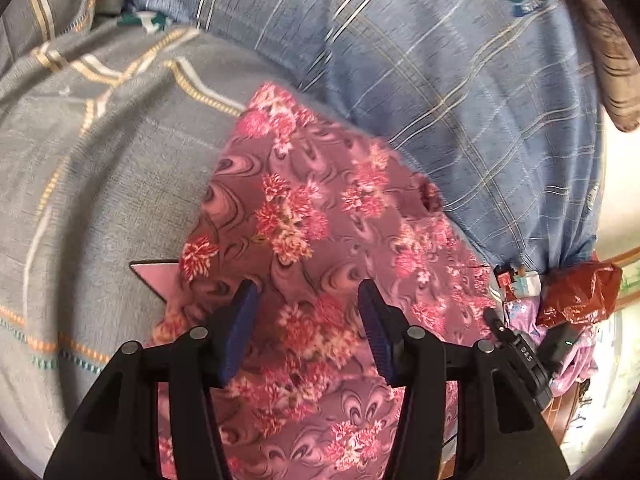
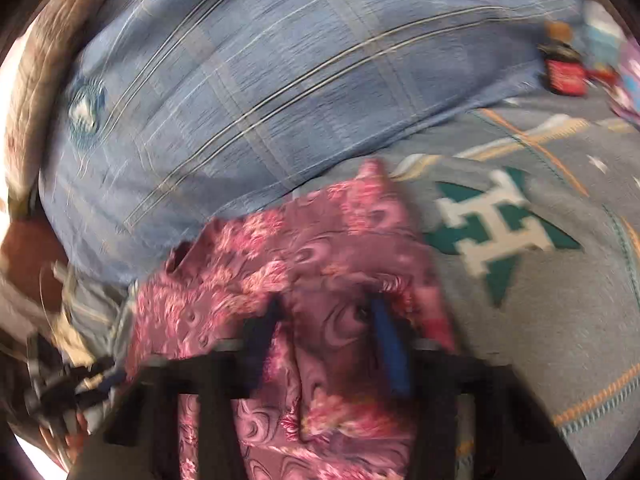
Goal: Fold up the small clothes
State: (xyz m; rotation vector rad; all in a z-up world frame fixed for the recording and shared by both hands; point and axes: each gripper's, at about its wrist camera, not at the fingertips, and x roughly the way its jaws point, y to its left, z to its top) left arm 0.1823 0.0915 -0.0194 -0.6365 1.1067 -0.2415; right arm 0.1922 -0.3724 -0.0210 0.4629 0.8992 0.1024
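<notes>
The floral garment [image 1: 320,220] lies on the bedsheet [image 1: 100,180], its far edge against the pillow [image 1: 460,80].

pink floral garment [image 1: 320,216]: 1 | blue checked pillow [image 1: 460,80]: 1 | grey bedsheet [image 1: 100,160]: 1 | red bag [image 1: 576,292]: 1

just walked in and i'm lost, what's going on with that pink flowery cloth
A person is working with a hand-held gripper in each hand, folding a pink floral garment on a grey patterned bedspread. The left gripper is open over the cloth, its fingers apart and not pinching it. In the blurred right wrist view, the right gripper has a bunched fold of the garment between its fingers. A person in a blue checked shirt is close behind the cloth.
</notes>
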